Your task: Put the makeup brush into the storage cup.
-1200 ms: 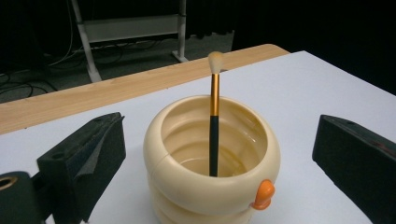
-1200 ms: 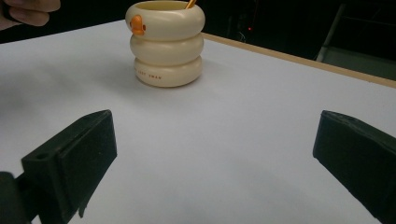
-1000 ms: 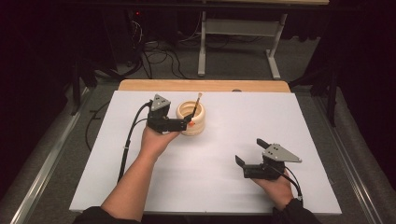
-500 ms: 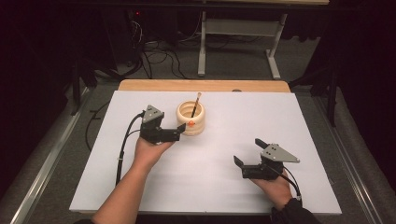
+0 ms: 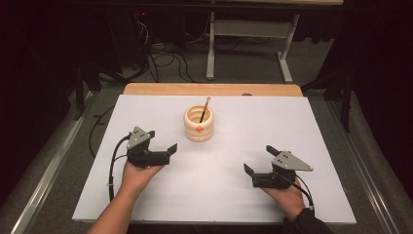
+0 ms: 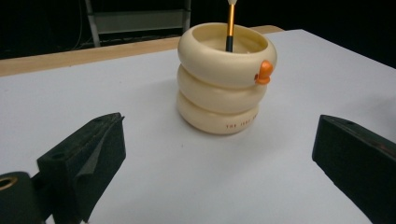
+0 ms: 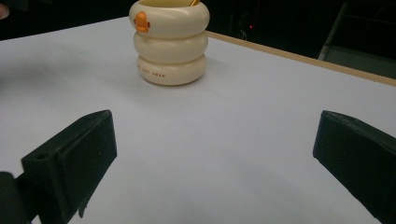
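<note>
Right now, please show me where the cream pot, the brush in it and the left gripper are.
cream pot [image 6: 224, 100], left gripper view, middle ring.
brush [image 6: 230, 28], left gripper view, orange handle.
left gripper [image 5: 161, 141], high view, between its fingertips.

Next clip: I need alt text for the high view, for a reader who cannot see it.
A cream ringed holder with a thin brush standing in it sits near the back of a white table. Nearer the person, the left hand-held gripper and right hand-held gripper both rest open and empty, apart from the holder.

Cream ringed cup [image 5: 198, 125] with orange knob, orange-and-black brush [image 6: 230, 25] inside. White table [image 5: 219, 190], tan wood far edge. Black grippers, grey plates.
</note>
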`<state>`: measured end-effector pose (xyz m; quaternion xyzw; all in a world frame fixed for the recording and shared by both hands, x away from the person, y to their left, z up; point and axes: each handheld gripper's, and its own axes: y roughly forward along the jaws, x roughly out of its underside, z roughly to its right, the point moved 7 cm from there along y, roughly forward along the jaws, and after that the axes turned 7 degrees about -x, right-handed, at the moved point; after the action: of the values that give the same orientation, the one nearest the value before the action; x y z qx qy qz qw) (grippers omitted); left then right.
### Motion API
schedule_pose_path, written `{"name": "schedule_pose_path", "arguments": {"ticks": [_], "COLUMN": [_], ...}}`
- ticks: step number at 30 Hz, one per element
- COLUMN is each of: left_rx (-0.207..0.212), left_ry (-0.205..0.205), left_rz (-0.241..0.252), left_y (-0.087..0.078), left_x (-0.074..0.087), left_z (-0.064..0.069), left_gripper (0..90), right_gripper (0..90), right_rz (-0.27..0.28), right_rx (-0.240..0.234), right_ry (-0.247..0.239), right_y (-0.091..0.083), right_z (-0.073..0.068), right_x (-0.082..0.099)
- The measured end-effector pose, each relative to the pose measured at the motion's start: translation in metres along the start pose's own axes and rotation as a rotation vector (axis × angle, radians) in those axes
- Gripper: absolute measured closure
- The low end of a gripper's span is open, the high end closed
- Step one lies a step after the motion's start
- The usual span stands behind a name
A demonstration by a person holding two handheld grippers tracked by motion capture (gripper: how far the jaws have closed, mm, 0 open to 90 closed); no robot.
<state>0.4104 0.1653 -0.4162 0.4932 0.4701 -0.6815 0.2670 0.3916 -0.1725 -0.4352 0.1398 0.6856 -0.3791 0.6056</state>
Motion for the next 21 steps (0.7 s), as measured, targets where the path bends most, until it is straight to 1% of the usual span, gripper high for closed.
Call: {"name": "schedule_pose_path", "arguments": {"ticks": [6, 9, 10, 13, 15, 16, 17, 19, 20, 21], "left_rx": [-0.016, -0.002, 0.001, 0.009, 0.010, 0.004, 0.004, 0.017, 0.018, 0.019], "left_ry": [0.034, 0.056, 0.059, 0.068, 0.065, 0.074, 0.082, 0.073, 0.081, 0.078], "left_rz": [0.006, -0.003, -0.003, 0.002, 0.011, 0.016, 0.016, 0.022, 0.023, 0.031], "left_y": [-0.020, -0.026, -0.028, -0.034, -0.039, -0.042, -0.044, -0.046, -0.045, -0.045], "left_x": [0.018, 0.025, 0.026, 0.029, 0.030, 0.030, 0.031, 0.030, 0.029, 0.028], "left_z": [0.000, 0.006, 0.008, 0.014, 0.017, 0.018, 0.018, 0.018, 0.018, 0.017], "left_gripper": [4.1, 4.2, 4.1, 4.1, 4.0, 4.0, 3.8, 3.6, 3.0, 2.6], "right_gripper": [1.2, 1.2, 1.1, 1.2, 1.2, 1.1, 1.1, 1.1, 1.1, 1.1], "right_rz": [0.007, 0.007, 0.006, 0.003, 0.002, 0.003, 0.007, 0.002, 0.000, 0.000], "right_rx": [-0.008, -0.010, -0.008, -0.008, -0.010, -0.012, -0.010, -0.011, -0.008, -0.009], "right_ry": [-0.004, -0.010, -0.003, -0.002, -0.010, -0.004, -0.014, -0.010, -0.011, -0.011], "right_y": [0.000, 0.000, 0.000, 0.000, -0.001, -0.001, -0.002, -0.003, -0.003, -0.004], "right_z": [-0.002, -0.002, -0.003, -0.004, -0.004, -0.005, -0.005, -0.006, -0.006, -0.006], "right_x": [-0.001, -0.001, -0.001, -0.001, -0.001, 0.000, -0.001, 0.000, 0.000, 0.000]}}
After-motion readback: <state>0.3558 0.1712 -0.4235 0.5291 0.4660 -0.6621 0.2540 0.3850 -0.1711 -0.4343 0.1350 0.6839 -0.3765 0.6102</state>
